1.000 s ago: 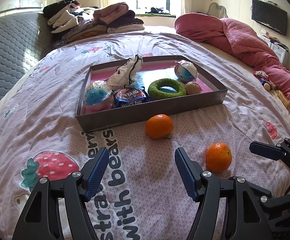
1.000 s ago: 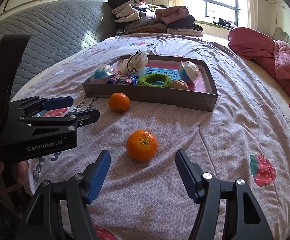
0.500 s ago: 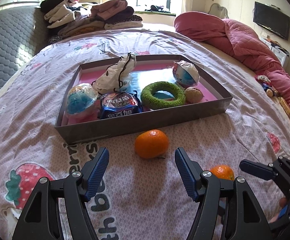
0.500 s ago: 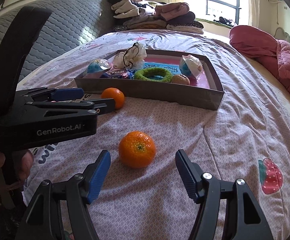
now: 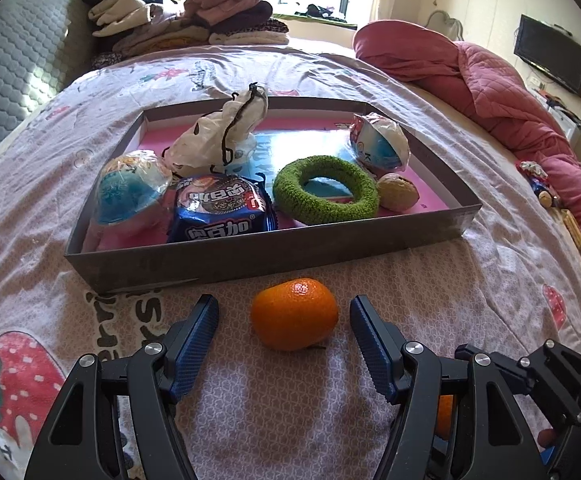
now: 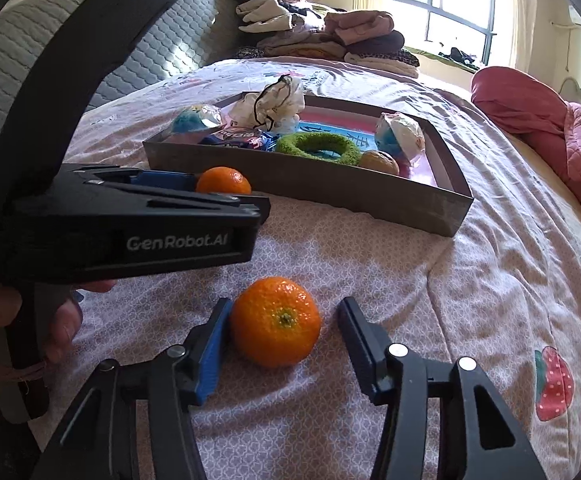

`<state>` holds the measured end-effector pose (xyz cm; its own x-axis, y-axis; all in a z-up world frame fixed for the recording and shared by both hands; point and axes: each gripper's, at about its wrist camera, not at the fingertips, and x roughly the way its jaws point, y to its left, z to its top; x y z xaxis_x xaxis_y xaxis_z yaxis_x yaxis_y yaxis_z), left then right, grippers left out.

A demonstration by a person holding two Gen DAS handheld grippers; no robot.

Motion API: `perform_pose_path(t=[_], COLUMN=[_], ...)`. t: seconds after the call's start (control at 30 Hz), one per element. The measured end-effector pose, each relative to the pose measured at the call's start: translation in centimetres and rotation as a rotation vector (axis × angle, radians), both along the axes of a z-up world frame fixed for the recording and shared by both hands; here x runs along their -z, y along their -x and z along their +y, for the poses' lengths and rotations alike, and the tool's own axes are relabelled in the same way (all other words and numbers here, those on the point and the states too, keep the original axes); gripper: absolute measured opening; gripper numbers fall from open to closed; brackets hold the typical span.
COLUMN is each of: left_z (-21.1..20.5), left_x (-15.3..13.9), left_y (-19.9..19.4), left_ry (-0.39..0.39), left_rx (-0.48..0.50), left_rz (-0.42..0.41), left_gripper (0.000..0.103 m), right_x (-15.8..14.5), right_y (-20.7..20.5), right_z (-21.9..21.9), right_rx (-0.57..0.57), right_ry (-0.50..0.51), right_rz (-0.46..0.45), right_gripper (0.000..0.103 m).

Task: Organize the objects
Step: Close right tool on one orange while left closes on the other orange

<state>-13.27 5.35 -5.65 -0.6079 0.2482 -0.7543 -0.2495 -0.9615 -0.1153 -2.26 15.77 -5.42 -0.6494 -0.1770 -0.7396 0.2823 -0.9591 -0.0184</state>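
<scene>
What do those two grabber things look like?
Both grippers, left and right, are black plastic frames with silver screws and two fingers lined with ridged blue pads. The left one's side carries white lettering, "GenRobot.AI".

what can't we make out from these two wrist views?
- Left wrist view: the second orange is mostly hidden behind the left gripper's own frame.
- Right wrist view: the far orange is partly covered by the left gripper body.
- Right wrist view: the snack pack sits behind the tray wall; label unreadable.
- Right gripper, closing: far-pad contact with its orange unclear.
</scene>
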Motion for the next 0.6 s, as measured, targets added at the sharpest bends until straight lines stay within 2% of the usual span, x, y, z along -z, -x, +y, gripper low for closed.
perform_pose_path(t=[0.1, 0.17, 0.33, 0.6], left_z=[0.2, 0.2, 0.1, 0.1], left_x=[0.0, 0.0, -0.2, -1.0], left_y=[0.0, 0.0, 0.0, -0.8], left_ry=[-0.004, -0.015, -0.037, -0.031], left_rx=[0.011, 0.016, 0.016, 0.029], left_rz=[0.007, 0.01, 0.006, 0.026], left_gripper=[0.057, 0.04, 0.04, 0.04], right_x=[0.0, 0.0, 0.0, -0.5], right_y=[0.1, 0.1, 0.1, 0.2], right_z=[0.2, 0.2, 0.5, 1.2], right_rx=[-0.006, -0.01, -0.005, 0.014], right_ry=[0.026, 0.037, 0.056, 0.088], right_rz=[-0.001, -0.002, -0.004, -0.016], right_gripper=[0.044, 0.041, 0.041, 0.041])
